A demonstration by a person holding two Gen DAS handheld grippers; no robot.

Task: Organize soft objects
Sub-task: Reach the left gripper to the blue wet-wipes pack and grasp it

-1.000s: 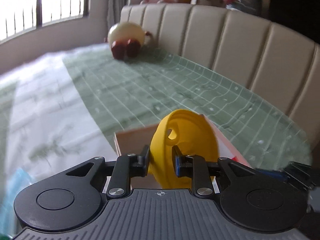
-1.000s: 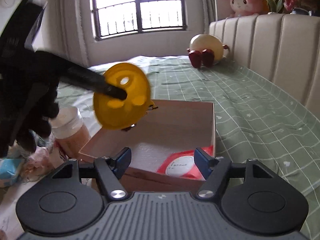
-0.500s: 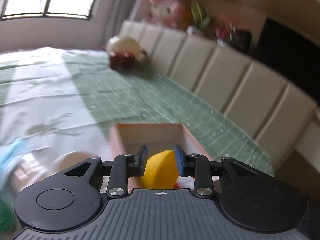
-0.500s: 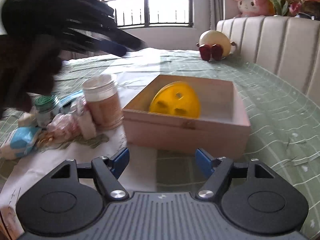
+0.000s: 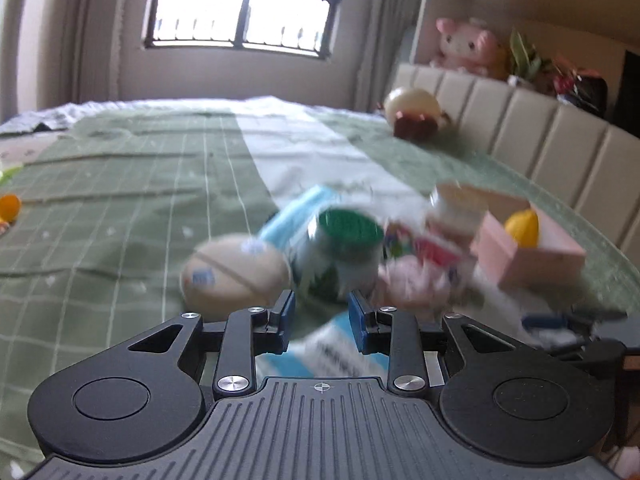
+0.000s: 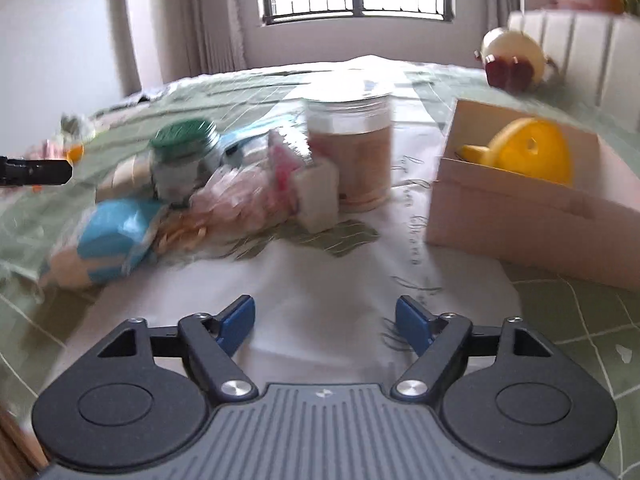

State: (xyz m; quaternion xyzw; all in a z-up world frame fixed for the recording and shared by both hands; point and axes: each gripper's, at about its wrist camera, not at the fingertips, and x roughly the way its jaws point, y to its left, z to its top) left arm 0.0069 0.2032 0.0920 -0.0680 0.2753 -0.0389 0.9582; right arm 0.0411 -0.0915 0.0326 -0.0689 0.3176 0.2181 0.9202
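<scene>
Yellow soft toy [image 6: 532, 152], the landmark for all positions below, lies inside the pale wooden box [image 6: 520, 216] at the right of the green checked surface [image 6: 568, 312]; in the left wrist view the same toy [image 5: 522, 227] shows just above the box rim [image 5: 532, 252].

Far left of the toy, seen from the right wrist: a blue-and-white packet [image 6: 108, 236] lies flat. Nearer the toy, a glass jar with a green lid [image 6: 186, 160] stands upright. Next toward the toy, a crumpled pink bag [image 6: 236, 200] touches a small white block [image 6: 318, 192]. Just left of the box, a tall tan canister [image 6: 350, 152] stands upright, apart from the box wall.

Behind the toy, near the padded headboard [image 6: 576, 52], sits a cream-and-red plush [image 6: 512, 56]. A pink stuffed animal [image 5: 466, 44] rests on the ledge above.

Left claw [image 5: 320, 322]: released, blue pads parted and empty, pointing at the green-lidded jar [image 5: 346, 248], with a beige round pouch [image 5: 232, 272] to its left; heavy motion blur.

Right claw [image 6: 326, 324]: released, pads wide apart and empty, above white paper [image 6: 320, 280], left of and below the toy.
</scene>
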